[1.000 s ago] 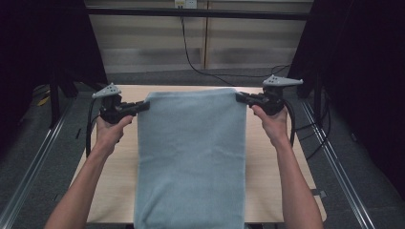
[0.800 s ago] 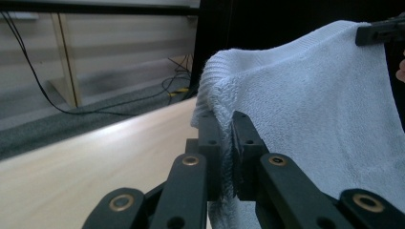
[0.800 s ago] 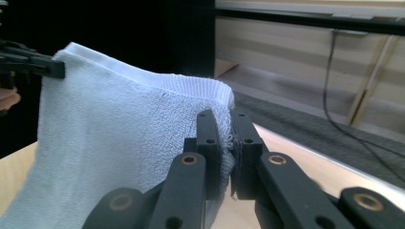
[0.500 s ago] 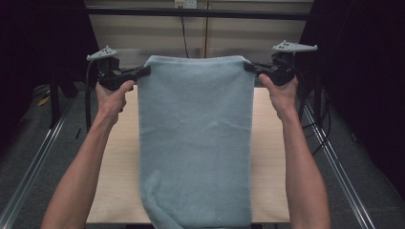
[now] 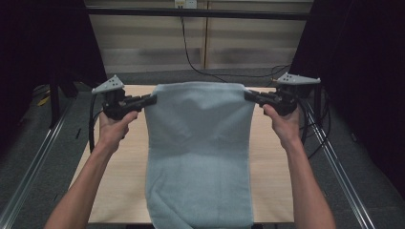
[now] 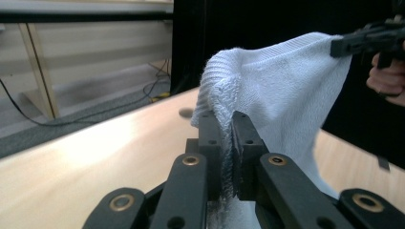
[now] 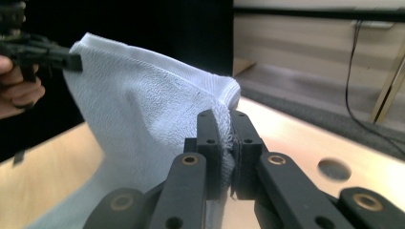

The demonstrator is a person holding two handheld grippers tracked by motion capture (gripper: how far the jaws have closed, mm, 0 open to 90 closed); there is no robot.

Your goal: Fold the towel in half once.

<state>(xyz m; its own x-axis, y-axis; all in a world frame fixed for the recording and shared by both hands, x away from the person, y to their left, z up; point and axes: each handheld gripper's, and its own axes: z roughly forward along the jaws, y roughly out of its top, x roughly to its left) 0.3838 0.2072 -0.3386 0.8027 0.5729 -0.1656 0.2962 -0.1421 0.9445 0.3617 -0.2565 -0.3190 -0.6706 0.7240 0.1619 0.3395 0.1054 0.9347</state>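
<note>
Towel (image 5: 198, 157) is hanging between the two grippers, with its top edge stretched level from side to side above the table (image 5: 119, 181). Left gripper (image 5: 152, 99) is clamping the left top corner and right gripper (image 5: 248, 95) is clamping the right one, both equally near. Its long axis is running down toward the person, and the lower end is lying on the near table edge.

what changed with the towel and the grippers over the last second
Both grippers, left gripper and right gripper, carried the towel's top edge up and away from the person, then part-way back. Both stayed shut on the top corners; its lower end still lies on the table.
</note>
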